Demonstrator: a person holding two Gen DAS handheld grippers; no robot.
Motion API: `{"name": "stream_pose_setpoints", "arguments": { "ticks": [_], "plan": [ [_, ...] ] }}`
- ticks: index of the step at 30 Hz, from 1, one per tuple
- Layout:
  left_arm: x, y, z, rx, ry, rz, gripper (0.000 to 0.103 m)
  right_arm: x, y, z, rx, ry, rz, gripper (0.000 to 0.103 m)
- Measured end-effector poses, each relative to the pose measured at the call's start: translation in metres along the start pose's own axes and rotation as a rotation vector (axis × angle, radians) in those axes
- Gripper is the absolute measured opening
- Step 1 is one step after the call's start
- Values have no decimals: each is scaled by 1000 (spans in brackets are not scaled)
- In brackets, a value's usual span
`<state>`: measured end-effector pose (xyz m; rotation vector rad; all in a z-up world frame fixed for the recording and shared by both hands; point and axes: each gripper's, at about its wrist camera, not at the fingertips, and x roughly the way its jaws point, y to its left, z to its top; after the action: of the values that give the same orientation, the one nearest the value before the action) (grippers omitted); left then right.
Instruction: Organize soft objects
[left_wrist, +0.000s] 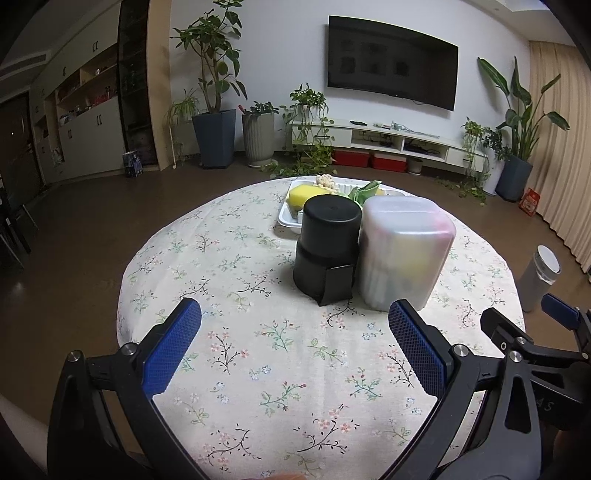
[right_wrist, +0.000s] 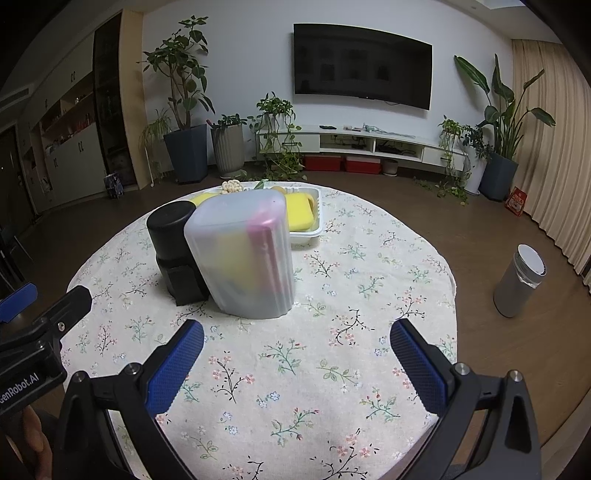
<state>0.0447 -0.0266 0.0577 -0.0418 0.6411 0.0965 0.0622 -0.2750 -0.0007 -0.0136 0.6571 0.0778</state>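
A frosted translucent container (left_wrist: 402, 251) (right_wrist: 245, 254) stands upside down on the floral tablecloth, with yellow and pink shapes showing through its wall. A black cylindrical container (left_wrist: 327, 247) (right_wrist: 173, 243) stands touching its left side. Behind both lies a white tray (left_wrist: 286, 218) (right_wrist: 314, 229) with yellow sponges (left_wrist: 301, 195) (right_wrist: 299, 210), a beige knobbly item (left_wrist: 327, 181) (right_wrist: 232, 186) and something green (left_wrist: 365, 192). My left gripper (left_wrist: 295, 321) hovers open in front of the containers, nothing between its fingers. My right gripper (right_wrist: 297, 341) is open too, just short of the frosted container.
The round table (left_wrist: 236, 369) (right_wrist: 369, 332) ends a little beyond the tray. A grey cylindrical bin (left_wrist: 537, 278) (right_wrist: 519, 282) stands on the floor to the right. Potted plants, a low TV console and a wall TV line the far wall.
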Motion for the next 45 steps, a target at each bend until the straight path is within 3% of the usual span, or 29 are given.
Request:
{"name": "stream_pose_setpoints", "arguments": {
  "ticks": [45],
  "plan": [
    [7, 3, -5, -13, 5, -27, 103, 0, 0, -5, 12, -34, 4, 103]
  ]
}}
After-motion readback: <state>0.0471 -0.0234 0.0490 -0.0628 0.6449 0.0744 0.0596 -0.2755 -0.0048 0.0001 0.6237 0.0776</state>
